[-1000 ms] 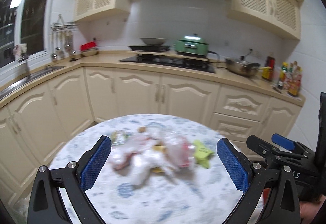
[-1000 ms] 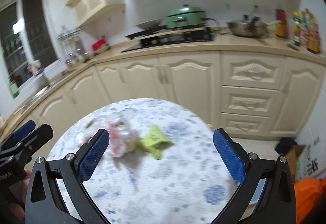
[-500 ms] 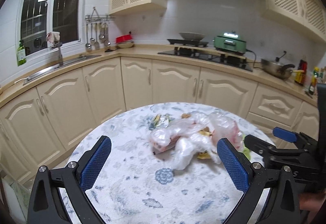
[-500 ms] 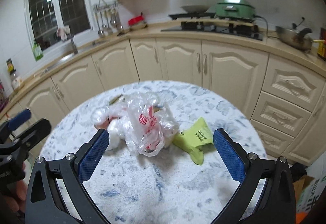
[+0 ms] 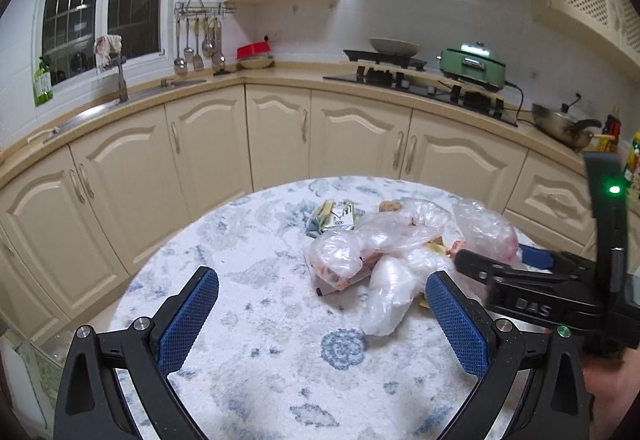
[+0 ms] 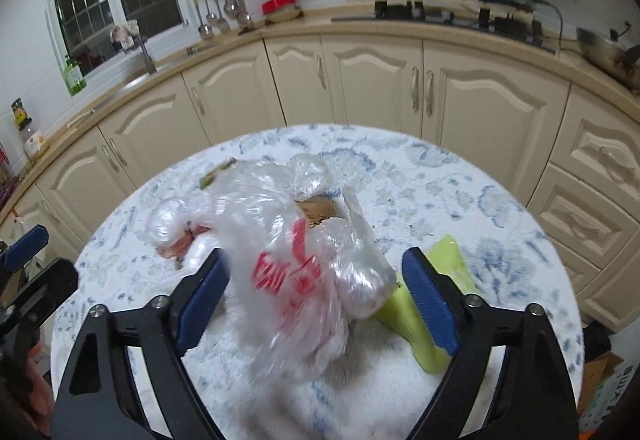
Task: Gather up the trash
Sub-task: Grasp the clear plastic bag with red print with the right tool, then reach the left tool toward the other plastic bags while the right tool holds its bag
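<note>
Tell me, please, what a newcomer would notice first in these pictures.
First, the heap of crumpled clear plastic bags in the middle of the round blue-patterned table, one printed in red. The right hand-held gripper is open around that bag. A yellow-green wrapper lies beside it.

Both wrist views face the trash pile point(image 5: 384, 252) point(image 6: 280, 240), right nearer.

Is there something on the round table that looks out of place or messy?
Yes. A heap of crumpled clear plastic bags with scraps lies loose on the patterned tablecloth, with a small printed packet behind it and a lime-green wrapper beside it. The right gripper is open around one bag.
</note>
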Tool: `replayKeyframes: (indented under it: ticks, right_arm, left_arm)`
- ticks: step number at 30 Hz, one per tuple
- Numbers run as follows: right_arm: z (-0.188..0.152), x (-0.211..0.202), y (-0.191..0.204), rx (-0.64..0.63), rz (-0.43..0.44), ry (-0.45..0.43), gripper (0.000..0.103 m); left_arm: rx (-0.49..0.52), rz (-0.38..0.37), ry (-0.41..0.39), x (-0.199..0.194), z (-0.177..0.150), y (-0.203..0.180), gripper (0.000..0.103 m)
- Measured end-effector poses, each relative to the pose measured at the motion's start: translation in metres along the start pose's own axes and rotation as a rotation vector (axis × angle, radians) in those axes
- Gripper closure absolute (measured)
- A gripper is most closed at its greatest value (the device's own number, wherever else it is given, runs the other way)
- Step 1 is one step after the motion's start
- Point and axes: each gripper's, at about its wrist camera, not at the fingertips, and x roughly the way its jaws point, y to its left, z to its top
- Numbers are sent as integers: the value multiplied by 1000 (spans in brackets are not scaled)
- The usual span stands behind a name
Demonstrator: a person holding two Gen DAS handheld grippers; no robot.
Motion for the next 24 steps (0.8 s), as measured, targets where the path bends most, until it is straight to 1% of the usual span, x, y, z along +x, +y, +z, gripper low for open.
replayKeyframes:
  ticks: [1,2,3,6,13,18,22,24]
  right_arm:
    - [1,5,-1,2,5,11,32]
    - [2,9,-3,5,15,17,43]
    - [2,12,-5,10,21,15,49]
    - [0,11,-13,37,46,4,55]
    - [-13,-12,-26,76,76,-27,56]
    - [-22,-27,-30,92,66,-47,56]
    - [-26,-42,-36,112,66,-76,56]
    - [-27,-49,-41,122,65,-90,56]
  left_arm:
    - [2,-2,6,4,-1,2,1]
    - [7,-3,12,10,-1,3,1]
    - [15,-3,17,16,-2,4,1]
    - [37,0,35,32,-1,4,1]
    - [47,-14,66,59,1,2,1]
    - [29,-90,89,63,-3,-11,1]
    - [5,-118,106,71,0,-26,1]
    - [-13,-118,123,81,2,-33,1]
